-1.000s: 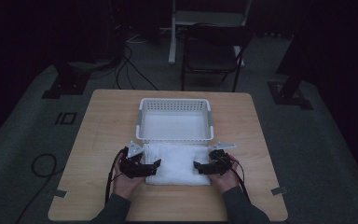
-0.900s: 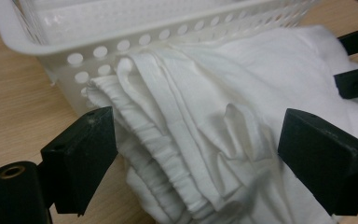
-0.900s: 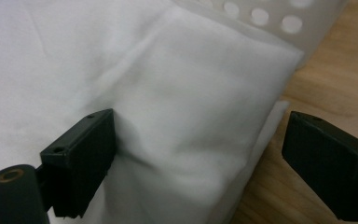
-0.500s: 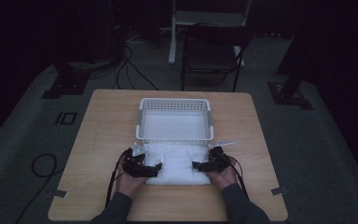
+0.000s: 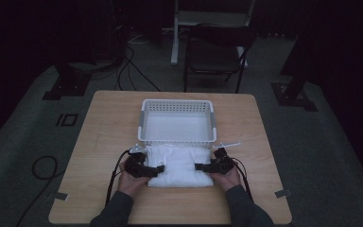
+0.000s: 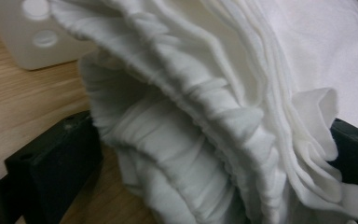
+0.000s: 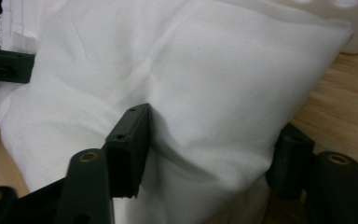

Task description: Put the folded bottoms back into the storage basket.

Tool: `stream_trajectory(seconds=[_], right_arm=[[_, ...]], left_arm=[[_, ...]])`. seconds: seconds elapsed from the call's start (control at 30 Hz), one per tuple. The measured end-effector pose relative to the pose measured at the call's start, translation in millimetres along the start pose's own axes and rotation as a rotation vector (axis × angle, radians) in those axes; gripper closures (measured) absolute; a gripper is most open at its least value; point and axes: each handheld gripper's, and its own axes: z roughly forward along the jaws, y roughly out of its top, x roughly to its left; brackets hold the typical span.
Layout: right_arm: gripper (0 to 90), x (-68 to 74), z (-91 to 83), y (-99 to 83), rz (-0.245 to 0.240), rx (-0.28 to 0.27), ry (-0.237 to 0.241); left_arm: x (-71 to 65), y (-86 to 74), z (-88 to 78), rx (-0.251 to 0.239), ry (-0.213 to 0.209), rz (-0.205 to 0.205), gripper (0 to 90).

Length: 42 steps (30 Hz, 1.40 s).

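Towel (image 5: 178, 165) white, folded thick w/ bunched edges; left gripper (image 5: 157, 169) spread around it, right gripper (image 5: 199, 166) pinching it

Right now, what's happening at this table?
A person holds a gripper in each hand at either end of a folded white cloth lying just in front of a white basket on the wooden table. The right gripper has just been closing, and its jaws press into the cloth's end. The left gripper stands wide, with the bunched layers between its jaws. The cloth rests on the table, not yet in the basket.
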Motion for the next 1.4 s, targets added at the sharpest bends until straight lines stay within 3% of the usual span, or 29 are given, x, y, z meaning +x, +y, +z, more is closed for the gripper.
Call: stream_trajectory(seconds=[0.13, 0.27, 0.4, 0.53, 0.63, 0.87, 1.0, 1.4], right_arm=[[44.3, -1.0, 0.3, 0.1, 0.004, 0.001, 0.014], [47.7, -1.8, 0.2, -0.1, 0.004, 0.004, 0.027], [58.7, -0.1, -1.9, -0.4, -0.028, -0.008, 0.035], [66.0, 9.1, -4.8, -2.9, -0.095, -0.041, -0.004], [67.4, 13.6, -6.2, -4.3, -0.127, -0.056, -0.026], [68.4, 17.7, -9.3, -4.9, -0.151, -0.070, -0.042], [68.5, 18.7, -12.3, -4.8, -0.166, -0.072, -0.041], [69.0, 23.7, -20.5, -5.8, -0.180, -0.087, -0.045]], left_arm=[[0.7, 0.2, -0.7, 0.001, -0.068, -0.011, 13.2], [0.3, -2.8, -2.2, -0.026, -0.109, -0.016, 27.1], [-6.7, -1.5, -5.8, -0.038, -0.100, 0.025, 42.2], [-13.5, -1.0, -9.3, -0.049, -0.068, 0.062, 50.5], [-17.4, -1.1, -10.9, -0.057, -0.049, 0.077, 53.1], [-21.3, -2.2, -14.2, -0.067, -0.035, 0.085, 54.5], [-22.5, -2.2, -17.0, -0.079, -0.047, 0.049, 54.6], [-30.8, -1.7, -24.4, -0.097, -0.038, 0.073, 56.0]])
